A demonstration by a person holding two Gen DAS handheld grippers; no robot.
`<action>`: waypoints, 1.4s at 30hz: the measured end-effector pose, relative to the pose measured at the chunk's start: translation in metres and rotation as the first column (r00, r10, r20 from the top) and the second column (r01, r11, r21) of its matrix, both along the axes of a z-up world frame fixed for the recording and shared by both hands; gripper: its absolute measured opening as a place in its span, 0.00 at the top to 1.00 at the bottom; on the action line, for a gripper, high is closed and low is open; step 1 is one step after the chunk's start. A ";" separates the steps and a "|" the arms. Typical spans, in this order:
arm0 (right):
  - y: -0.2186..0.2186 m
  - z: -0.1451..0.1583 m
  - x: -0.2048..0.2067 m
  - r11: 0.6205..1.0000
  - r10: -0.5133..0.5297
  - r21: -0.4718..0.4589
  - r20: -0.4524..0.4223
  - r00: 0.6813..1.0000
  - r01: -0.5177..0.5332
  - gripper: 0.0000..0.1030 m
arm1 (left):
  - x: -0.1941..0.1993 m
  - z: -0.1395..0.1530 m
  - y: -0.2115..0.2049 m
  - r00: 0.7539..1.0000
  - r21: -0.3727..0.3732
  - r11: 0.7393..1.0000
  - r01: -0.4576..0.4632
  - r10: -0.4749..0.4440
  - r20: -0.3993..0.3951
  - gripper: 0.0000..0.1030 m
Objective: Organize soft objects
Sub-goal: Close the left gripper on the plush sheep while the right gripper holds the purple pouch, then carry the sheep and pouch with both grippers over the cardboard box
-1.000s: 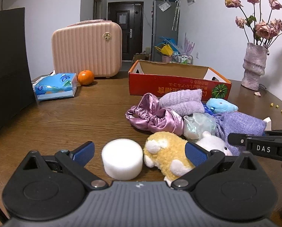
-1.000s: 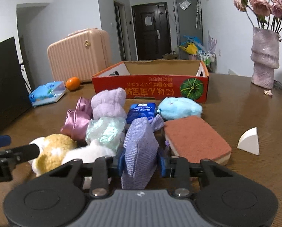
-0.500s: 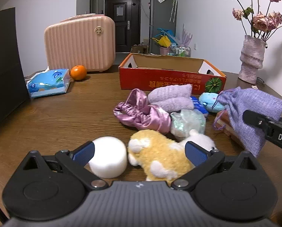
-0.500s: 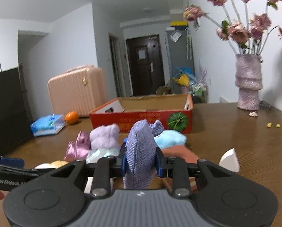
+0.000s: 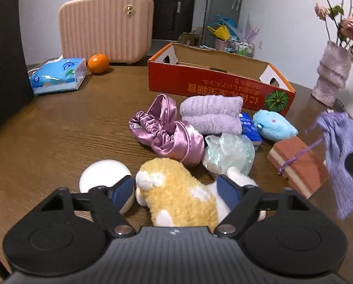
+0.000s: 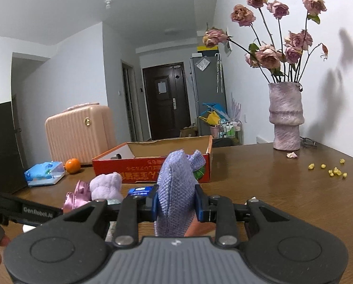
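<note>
"GenRobot.AI" in pale letters on the dark body of the left gripper (image 6: 38, 213), seen at 9 o'clock in the right wrist view, slightly blurred. Red cardboard box (image 5: 220, 88) carries yellow CJK characters printed upside down along its front wall, beside a green pumpkin picture; characters not legible enough to transcribe. Same print partly hidden in the right wrist view (image 6: 138, 174). Small blue packet (image 5: 248, 127) has white lettering, too small to read. Tissue pack (image 5: 58, 75) print unreadable.
</note>
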State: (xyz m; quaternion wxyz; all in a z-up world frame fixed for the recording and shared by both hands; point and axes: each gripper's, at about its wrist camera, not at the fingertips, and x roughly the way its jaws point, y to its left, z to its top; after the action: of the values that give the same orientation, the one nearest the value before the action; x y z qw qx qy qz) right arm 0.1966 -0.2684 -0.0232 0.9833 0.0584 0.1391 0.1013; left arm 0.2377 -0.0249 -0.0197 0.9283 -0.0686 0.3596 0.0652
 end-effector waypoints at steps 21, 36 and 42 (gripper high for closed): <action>0.002 -0.004 0.000 1.000 -0.001 -0.022 -0.013 1.000 0.000 0.73 | 0.025 -0.014 -0.002 0.993 -0.007 1.000 0.017 -0.018 -0.112 0.48; 0.007 -0.004 0.002 0.999 -0.031 -0.040 -0.006 0.999 0.031 0.73 | -0.005 0.009 0.010 0.990 -0.019 0.991 0.136 -0.134 0.049 0.51; 0.014 0.006 0.004 0.998 -0.036 -0.056 0.006 0.999 0.037 0.73 | -0.015 0.030 0.014 0.976 -0.006 0.985 0.175 -0.173 0.131 0.51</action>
State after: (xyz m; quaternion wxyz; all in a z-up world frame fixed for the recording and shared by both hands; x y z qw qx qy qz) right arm 0.2009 -0.2545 -0.0173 0.9867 0.0329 0.1383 0.0795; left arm 0.2229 -0.0104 0.0103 0.9512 -0.0493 0.3037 -0.0240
